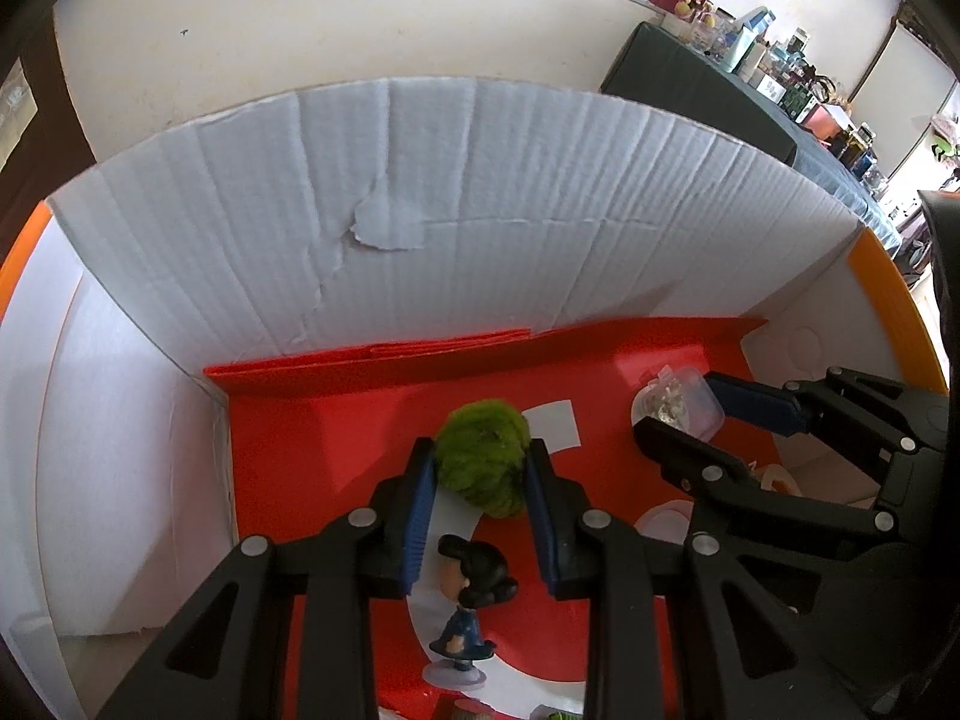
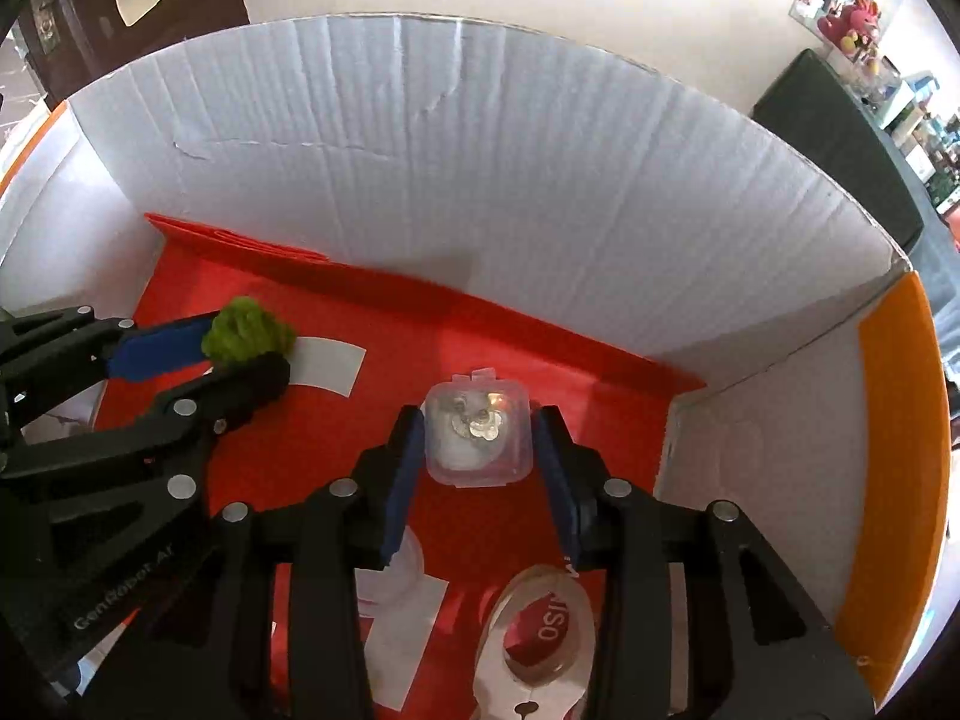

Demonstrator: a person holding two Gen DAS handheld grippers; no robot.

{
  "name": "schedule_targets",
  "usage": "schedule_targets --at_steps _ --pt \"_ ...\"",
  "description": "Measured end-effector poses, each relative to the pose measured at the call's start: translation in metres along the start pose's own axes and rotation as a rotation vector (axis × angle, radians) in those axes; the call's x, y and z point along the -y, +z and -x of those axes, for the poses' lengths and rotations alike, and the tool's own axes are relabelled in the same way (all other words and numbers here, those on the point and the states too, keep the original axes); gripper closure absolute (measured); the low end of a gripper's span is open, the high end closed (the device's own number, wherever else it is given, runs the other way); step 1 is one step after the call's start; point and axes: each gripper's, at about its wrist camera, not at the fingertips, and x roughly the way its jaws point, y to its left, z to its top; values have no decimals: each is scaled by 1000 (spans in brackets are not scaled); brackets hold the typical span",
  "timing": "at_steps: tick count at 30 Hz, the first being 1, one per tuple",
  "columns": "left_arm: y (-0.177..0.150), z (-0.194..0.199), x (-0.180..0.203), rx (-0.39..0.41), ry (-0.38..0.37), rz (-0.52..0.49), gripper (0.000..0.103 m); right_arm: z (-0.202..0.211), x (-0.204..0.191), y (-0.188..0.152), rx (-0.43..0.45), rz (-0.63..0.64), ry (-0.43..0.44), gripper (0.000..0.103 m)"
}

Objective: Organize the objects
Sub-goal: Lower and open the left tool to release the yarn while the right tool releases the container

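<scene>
A: Nearest us in the left view stood one figurine (image 1: 465, 600), dark-haired, on a clear base, on the red floor of the box (image 1: 300, 450). Just past it our left tongs (image 1: 480, 468) were clenched on the one green pompom (image 1: 483, 462), both blue pads pressing its sides.

B: And the right view, starting close: one clear carabiner (image 2: 537, 642) with a red tag under it, and one clear round cup (image 2: 396, 570) beside that. Farther in, our right tongs (image 2: 480, 450) straddled the one clear case (image 2: 477, 441) of small metal bits. A gap showed on each side, so we called them released, with the case resting on the red floor.

A: So which step were we on?

B: We judged the case as just set down in the box, and the pompom as next to be placed. Whether the pompom touched the floor yet, we could not tell.

A: Then the next move called for the right tongs to back off without nudging the case, and the left to lower the pompom onto bare red and let go.

B: Beyond both stood the white back wall (image 2: 480, 150), torn in one spot.
</scene>
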Motion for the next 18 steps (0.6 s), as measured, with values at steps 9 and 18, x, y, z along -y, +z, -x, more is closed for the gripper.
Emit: schedule_targets --at_steps 9,18 --pt "-3 2 -1 0 7 -1 71 12 4 -16 1 3 -10 66" --pt "-1 5 4 8 18 -11 69 31 11 -36 9 -2 -5 66"
